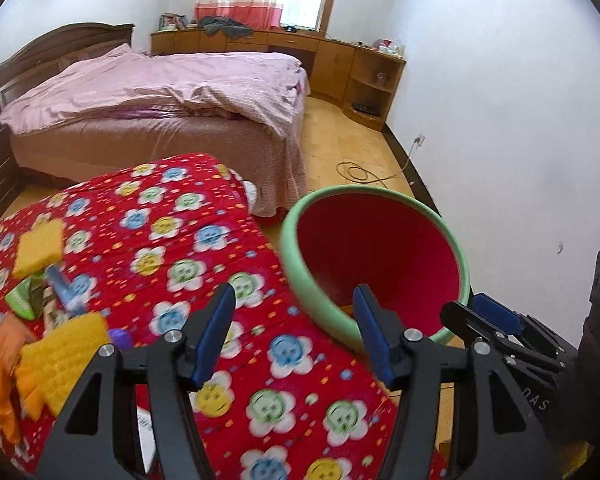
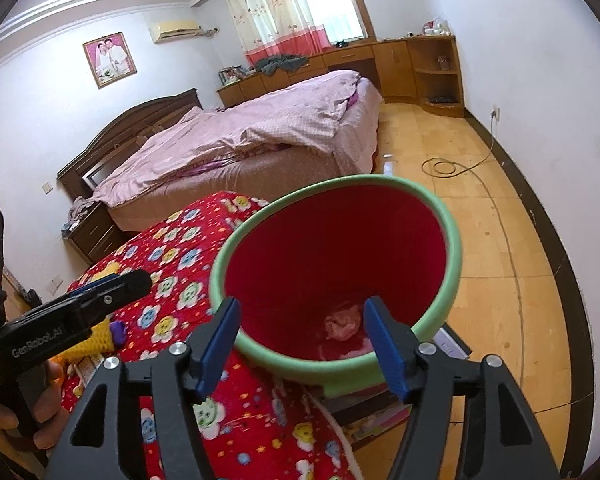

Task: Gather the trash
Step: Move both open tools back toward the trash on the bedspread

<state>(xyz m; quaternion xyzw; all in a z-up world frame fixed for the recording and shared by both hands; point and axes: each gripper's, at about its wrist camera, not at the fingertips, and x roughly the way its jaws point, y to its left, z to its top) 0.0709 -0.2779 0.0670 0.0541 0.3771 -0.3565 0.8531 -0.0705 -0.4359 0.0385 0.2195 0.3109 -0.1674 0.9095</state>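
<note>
Since the trash pile (image 1: 48, 300) at the left edge of the red flowered quilt (image 1: 204, 240) looks like yellow waffle cloths, wrappers and a small tube, I judge it light, soft and crinkly, best pinched by a cloth's raised fold. Both the left gripper (image 1: 294, 336) and right gripper (image 2: 300, 344) hang open and empty. Off the quilt's right edge, the green-rimmed bin (image 2: 456, 240) holds 1 pink wad (image 2: 342, 322).

The mouth of the red bin (image 2: 340, 264) stood unobstructed, with only a pink wad (image 2: 342, 322) low inside. The bin's green rim (image 1: 300, 280) stood just beside the right edge of the red quilt (image 1: 188, 240). Yellow cloths (image 1: 66, 344) and wrappers (image 1: 22, 300) crowded the quilt's left edge; its middle lay bare.
</note>
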